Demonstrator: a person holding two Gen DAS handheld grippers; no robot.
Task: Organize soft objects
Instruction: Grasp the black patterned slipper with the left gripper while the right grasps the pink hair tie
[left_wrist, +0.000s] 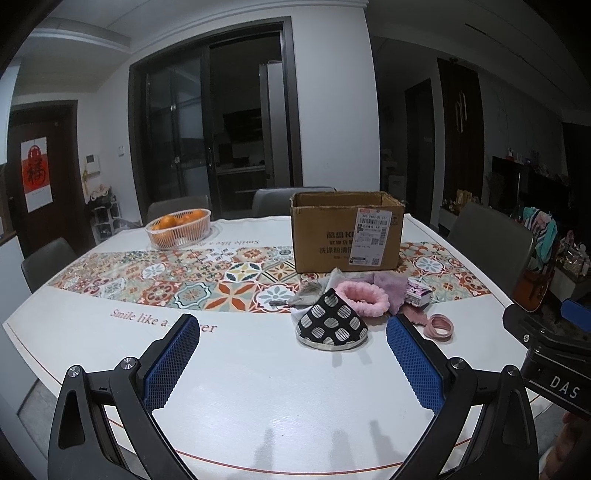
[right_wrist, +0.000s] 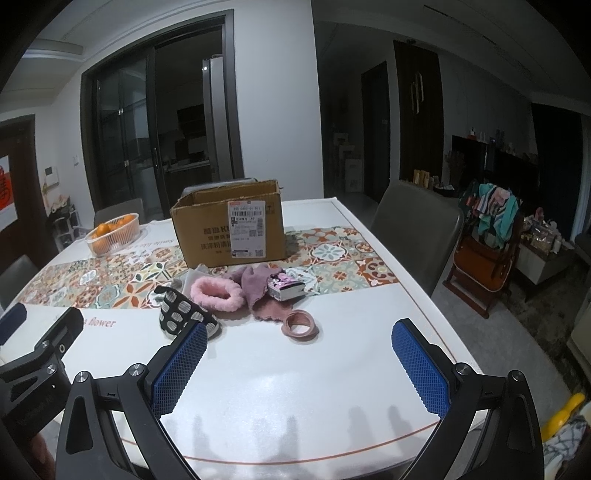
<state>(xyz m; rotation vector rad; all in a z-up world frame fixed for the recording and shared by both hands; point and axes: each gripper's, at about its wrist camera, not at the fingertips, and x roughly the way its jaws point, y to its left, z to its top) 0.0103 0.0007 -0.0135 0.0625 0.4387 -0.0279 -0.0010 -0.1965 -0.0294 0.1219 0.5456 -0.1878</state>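
Both grippers hover over the near table edge, left gripper (left_wrist: 291, 365) and right gripper (right_wrist: 299, 365) each with fingers spread wide, holding nothing. Soft pile sits mid-table just in front of the cardboard box (left_wrist: 345, 232): spotted pouch (left_wrist: 330, 325) nearest, fluffy pink headband (left_wrist: 364, 297) behind it, purple cloth (right_wrist: 255, 282), pink hair ties (right_wrist: 300, 324). Likely first pick; go for the pouch, pinch its raised peak, lift clear, avoid dragging the neighbours.
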